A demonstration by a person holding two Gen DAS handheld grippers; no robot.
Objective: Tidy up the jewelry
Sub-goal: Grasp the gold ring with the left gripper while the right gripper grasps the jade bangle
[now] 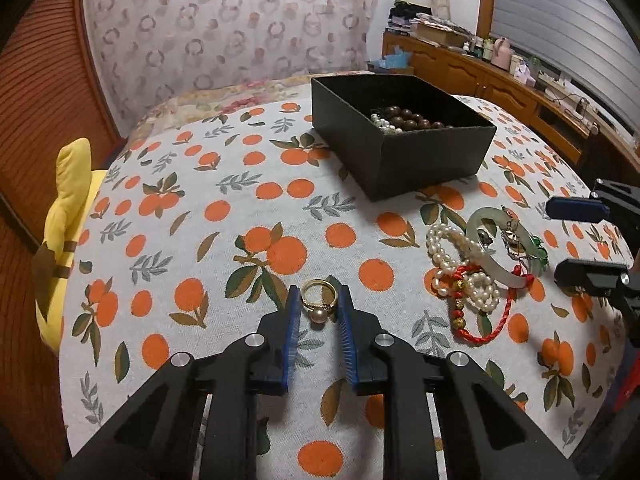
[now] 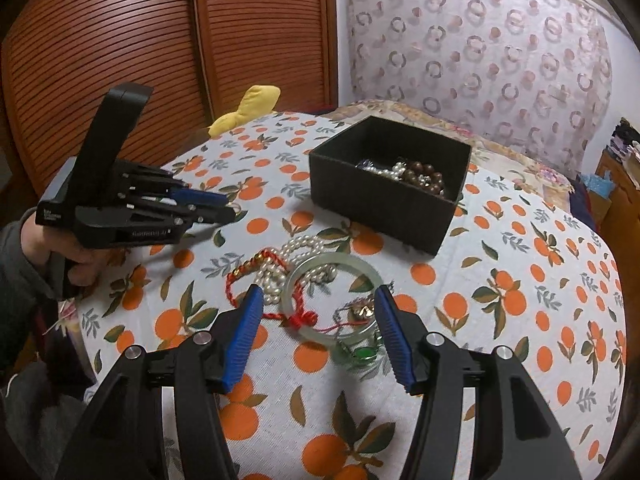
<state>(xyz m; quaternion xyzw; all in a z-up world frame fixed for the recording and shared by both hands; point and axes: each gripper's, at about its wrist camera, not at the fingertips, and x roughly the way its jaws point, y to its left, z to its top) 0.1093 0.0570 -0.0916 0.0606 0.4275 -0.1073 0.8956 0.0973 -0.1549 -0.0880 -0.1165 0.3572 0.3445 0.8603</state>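
Left gripper (image 1: 319, 300) pinches gold pearl ring (image 1: 317, 304); right gripper (image 2: 319, 304) spread over smooth jade bangle (image 2: 298, 278)

The black box (image 1: 400, 152) hides most of its contents behind its near wall in both views; only the tops of brown beads (image 1: 404, 118) and a few pearls (image 1: 382, 122) show.

In the left wrist view, the right tongs (image 1: 576, 240) are cut off by the frame edge at 3 o'clock.

Whether the pads of the left tongs (image 1: 318, 300) press the gold ring (image 1: 318, 300) cannot be determined; in the right wrist view the ring (image 2: 237, 207) is nearly all hidden behind the fingertips.

The small metal pendant (image 2: 360, 312) and green item (image 2: 362, 354) lying on the jade bangle (image 2: 298, 276) are blurred, type unclear.

The yellow plush (image 1: 68, 216) is partly hidden behind the bed (image 1: 224, 216) edge at 9 o'clock.
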